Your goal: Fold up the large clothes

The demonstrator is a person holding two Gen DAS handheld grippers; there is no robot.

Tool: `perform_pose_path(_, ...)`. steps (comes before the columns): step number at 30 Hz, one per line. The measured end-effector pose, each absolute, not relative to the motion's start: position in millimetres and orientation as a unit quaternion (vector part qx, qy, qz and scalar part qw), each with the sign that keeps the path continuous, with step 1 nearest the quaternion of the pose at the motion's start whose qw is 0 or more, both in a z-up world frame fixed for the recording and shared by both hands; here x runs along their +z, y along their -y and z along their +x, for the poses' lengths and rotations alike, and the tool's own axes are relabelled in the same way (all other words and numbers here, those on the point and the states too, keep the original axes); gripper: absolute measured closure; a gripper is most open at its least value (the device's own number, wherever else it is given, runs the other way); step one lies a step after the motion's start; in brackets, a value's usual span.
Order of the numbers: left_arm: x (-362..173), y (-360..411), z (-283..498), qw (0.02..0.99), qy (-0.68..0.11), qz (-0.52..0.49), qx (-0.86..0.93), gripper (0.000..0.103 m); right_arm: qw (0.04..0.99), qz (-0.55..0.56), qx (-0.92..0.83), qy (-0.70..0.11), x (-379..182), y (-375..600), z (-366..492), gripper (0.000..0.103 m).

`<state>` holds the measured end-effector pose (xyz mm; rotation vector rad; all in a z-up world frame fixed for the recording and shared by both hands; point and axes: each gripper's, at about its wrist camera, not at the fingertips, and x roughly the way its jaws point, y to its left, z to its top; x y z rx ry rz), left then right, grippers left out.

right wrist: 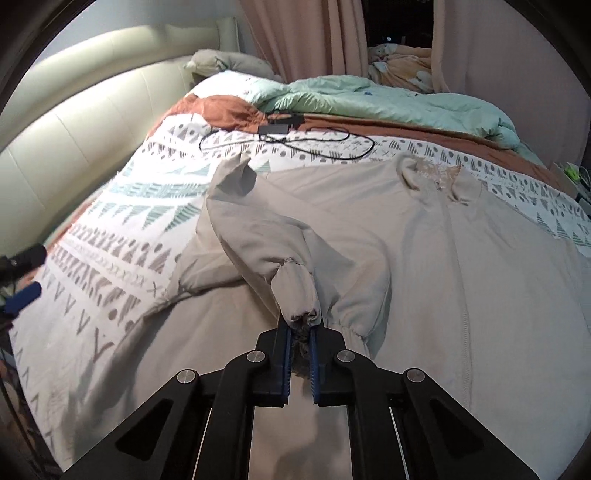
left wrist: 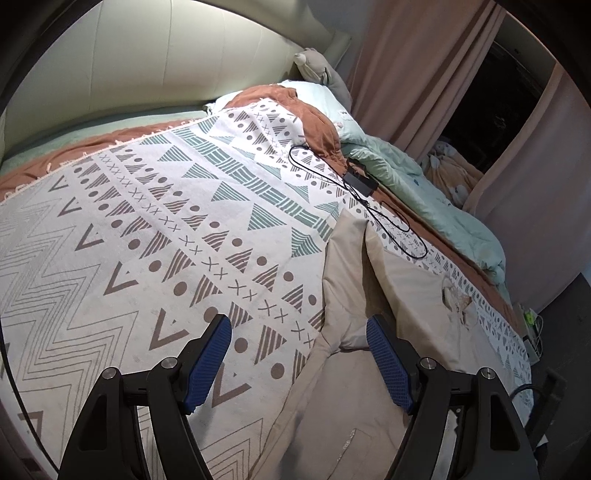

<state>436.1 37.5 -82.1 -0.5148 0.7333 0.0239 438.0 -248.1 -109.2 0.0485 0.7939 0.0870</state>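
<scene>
One beige jacket (right wrist: 424,258) lies spread on the bed, on top of one patterned white throw (left wrist: 147,229) printed with triangles, dots and zigzags. Two claws are at work. The right claw (right wrist: 300,332) is pinched narrow on the gathered cuff (right wrist: 299,295) of one jacket sleeve, which is drawn across the body of the garment; cloth bunches between its blue pads (right wrist: 286,354). The left claw (left wrist: 299,328) stands wide with nothing between its fingers, hovering over the throw at the jacket's edge, near the other sleeve (left wrist: 343,258). In the right wrist view the left claw shows blurred at the far left border.

Beyond the jacket, one black cable (right wrist: 317,144) with a power brick (right wrist: 275,128) loops over the throw, close to the collar (right wrist: 436,177). One rumpled mint duvet (right wrist: 388,99) is heaped at the far side, over a rust blanket (right wrist: 229,110). A cream padded headboard (right wrist: 74,140) and pink curtains (right wrist: 306,33) stand behind.
</scene>
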Motion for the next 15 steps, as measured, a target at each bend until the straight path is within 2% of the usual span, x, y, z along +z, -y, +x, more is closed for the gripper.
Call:
perform_pose_path(8,-70.4,-18.6,430.0,0.905,-0.357,-0.231,-0.008,0.026,0.943,0.095,0.058,-0.314,-26.4,307.0,392.8,0.095)
perform_pose_path(15,-70.9,-2.7,427.1,0.906,-0.366,-0.213,-0.011,0.026,0.948,0.141,0.06,-0.278,1.2,353.3,371.9,0.095)
